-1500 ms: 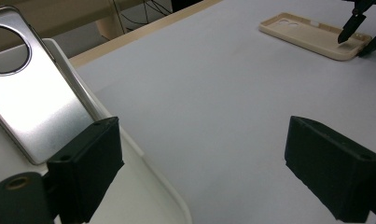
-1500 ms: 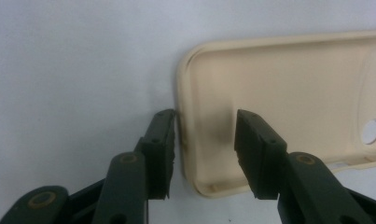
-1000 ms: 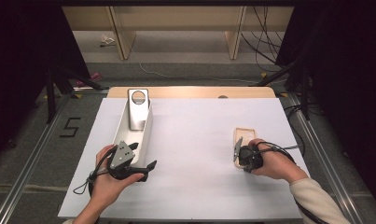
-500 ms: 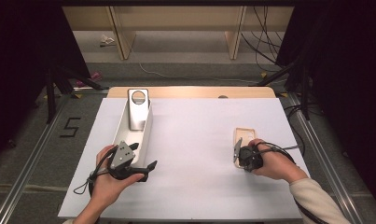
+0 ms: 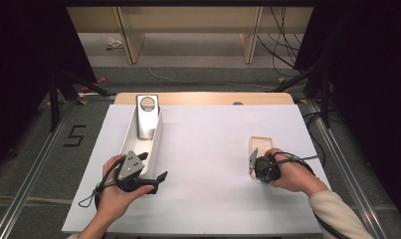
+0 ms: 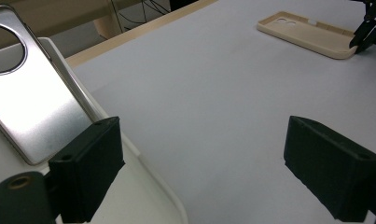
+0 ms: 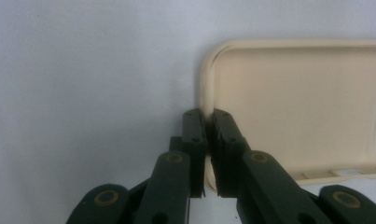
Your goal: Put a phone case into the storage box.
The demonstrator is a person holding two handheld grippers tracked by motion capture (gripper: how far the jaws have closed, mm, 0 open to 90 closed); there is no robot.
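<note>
A beige phone case (image 5: 261,144) lies open side up on the right of the white table. My right gripper (image 5: 252,162) sits at its near end. Its jaws have just been closing, and in the right gripper view the gripper (image 7: 208,121) pinches the rim of the case (image 7: 297,107) between its pads. My left gripper (image 5: 150,169) rests at the front left, open wide with nothing between its fingers (image 6: 90,163). Beside it stands a long white tray (image 5: 155,144), where a silver phone (image 5: 147,117) leans with its back up. The phone (image 6: 22,98) is at the left of the left gripper view.
The white table sheet (image 5: 208,149) lies on a wooden top whose far edge (image 5: 203,98) shows. In the left gripper view the case (image 6: 307,35) lies far off with the right gripper's jaws (image 6: 367,28) at its end. Cables and dark stands flank the table.
</note>
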